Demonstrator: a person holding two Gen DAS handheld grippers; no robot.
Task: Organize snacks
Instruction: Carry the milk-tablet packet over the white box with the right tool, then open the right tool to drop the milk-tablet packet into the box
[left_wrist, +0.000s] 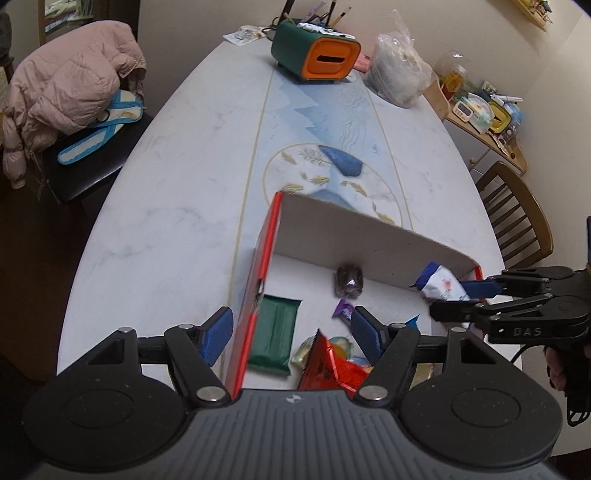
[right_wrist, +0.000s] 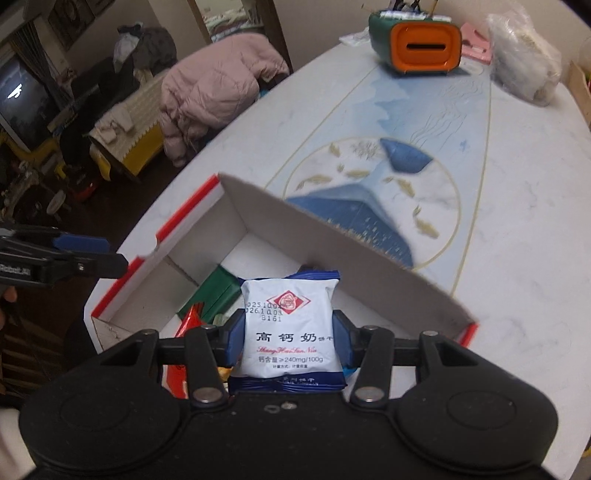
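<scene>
Two views, left wrist first: left gripper (left_wrist: 291, 332) hovering with jaws open and empty astride the red wall of the box (left_wrist: 369, 236), several snacks lying inside. Right wrist next: right gripper (right_wrist: 290, 341) clamped on the biscuit packet (right_wrist: 290, 325) above the box. Risk: packet catching the rim, landing on the worktop (right_wrist: 517, 221).

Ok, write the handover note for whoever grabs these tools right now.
Right tool: shut on the white-and-blue biscuit pack, held over the box.
Left tool: open, holding nothing, straddling the box's red left wall.
Already in the box: green pack, dark round sweet, purple sweet, red packet and a few more wrappers.
Left: drop the biscuit pack in. I see no other snacks loose on the table.
</scene>
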